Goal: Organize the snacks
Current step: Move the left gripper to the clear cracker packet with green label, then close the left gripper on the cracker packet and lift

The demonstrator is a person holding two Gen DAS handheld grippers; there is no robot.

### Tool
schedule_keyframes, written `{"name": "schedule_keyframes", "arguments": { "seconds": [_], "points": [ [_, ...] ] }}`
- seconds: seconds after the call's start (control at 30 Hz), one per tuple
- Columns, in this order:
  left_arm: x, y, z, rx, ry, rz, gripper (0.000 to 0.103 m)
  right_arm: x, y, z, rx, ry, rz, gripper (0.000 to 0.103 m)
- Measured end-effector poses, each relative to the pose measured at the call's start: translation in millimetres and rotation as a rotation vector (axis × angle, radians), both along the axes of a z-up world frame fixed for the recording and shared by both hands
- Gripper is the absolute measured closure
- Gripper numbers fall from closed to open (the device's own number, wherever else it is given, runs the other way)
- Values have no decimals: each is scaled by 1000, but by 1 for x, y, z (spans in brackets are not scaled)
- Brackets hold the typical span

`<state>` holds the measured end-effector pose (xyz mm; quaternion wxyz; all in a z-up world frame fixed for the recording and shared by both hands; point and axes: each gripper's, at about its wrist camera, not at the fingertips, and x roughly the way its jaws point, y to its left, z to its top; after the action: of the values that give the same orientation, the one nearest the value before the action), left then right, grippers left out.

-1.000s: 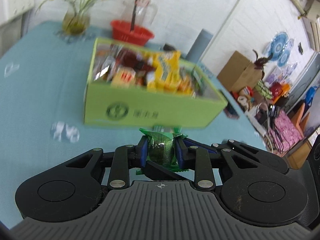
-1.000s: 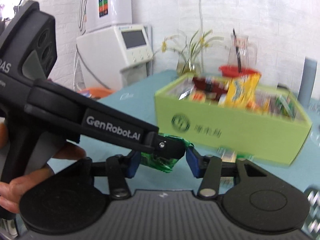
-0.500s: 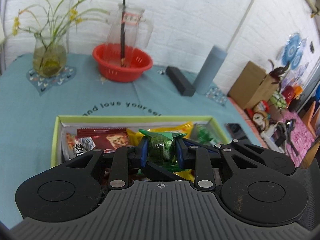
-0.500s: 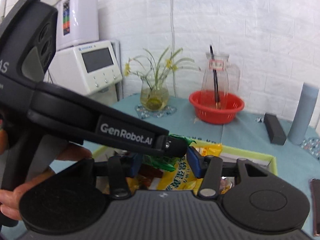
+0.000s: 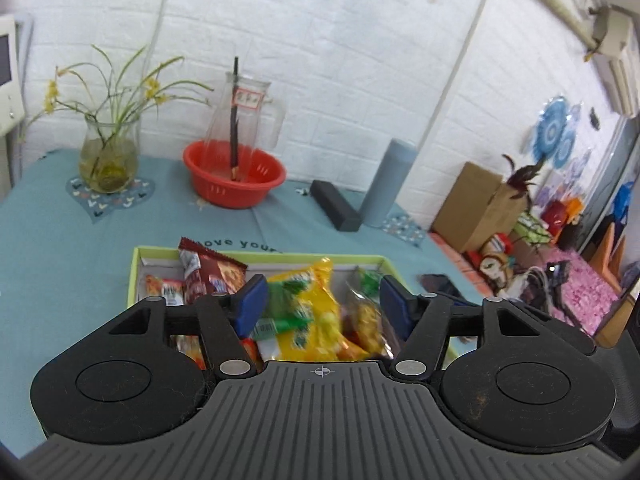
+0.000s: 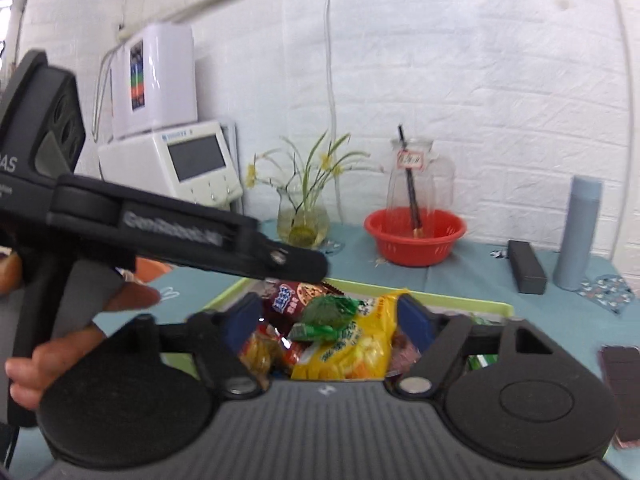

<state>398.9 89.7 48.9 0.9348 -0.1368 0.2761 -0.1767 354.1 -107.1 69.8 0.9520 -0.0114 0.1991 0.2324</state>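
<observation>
A lime-green box [image 5: 256, 255] full of snack packets sits on the teal tablecloth; it also shows in the right wrist view [image 6: 460, 302]. My left gripper [image 5: 322, 307] is open and empty above the box. A small green snack packet [image 6: 329, 312] lies on top of a yellow bag [image 5: 316, 312], beside a dark red packet [image 5: 214, 270]. My right gripper [image 6: 329, 318] is open and empty, hovering over the same box. The left gripper's black body [image 6: 180, 236] crosses the right wrist view at the left.
A red basket [image 5: 234, 178] with a glass jug, a flower vase [image 5: 108, 160], a black case [image 5: 335, 210] and a grey-blue bottle [image 5: 386, 182] stand at the table's back. A dark phone [image 6: 624, 392] lies at the right. White machines [image 6: 172, 160] stand behind the table.
My left gripper has opened and let go of the green snack packet, which now lies in the box on the yellow bag. Both grippers moved over the box.
</observation>
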Motion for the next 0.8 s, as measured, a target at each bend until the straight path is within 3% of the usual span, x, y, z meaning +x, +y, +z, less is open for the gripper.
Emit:
{"name": "schedule_keyframes", "arguments": {
  "seconds": [0.1,0.23,0.3,0.33,0.4,0.67,0.8],
  "points": [
    [-35,1,-12,-7,17,-35,54,-36,-10,-16,3,57,-15,4],
    [-58,-8,-58,2,139,-53,56,-57,-14,-61,6,202,-33,4],
    [-52,-14,-79,5,227,-60,66,-56,-12,-78,13,266,-33,5],
    [-46,-19,-87,-2,261,-80,78,-55,-10,-82,12,281,-25,9],
    [-34,-25,-96,-21,313,-100,82,-49,-3,-85,-14,292,-19,22],
    [-2,-44,-112,34,352,-116,83,-23,13,-100,-46,328,4,25],
    [-10,-47,-115,40,352,-121,91,-34,18,-96,-77,314,24,35]
  ]
}}
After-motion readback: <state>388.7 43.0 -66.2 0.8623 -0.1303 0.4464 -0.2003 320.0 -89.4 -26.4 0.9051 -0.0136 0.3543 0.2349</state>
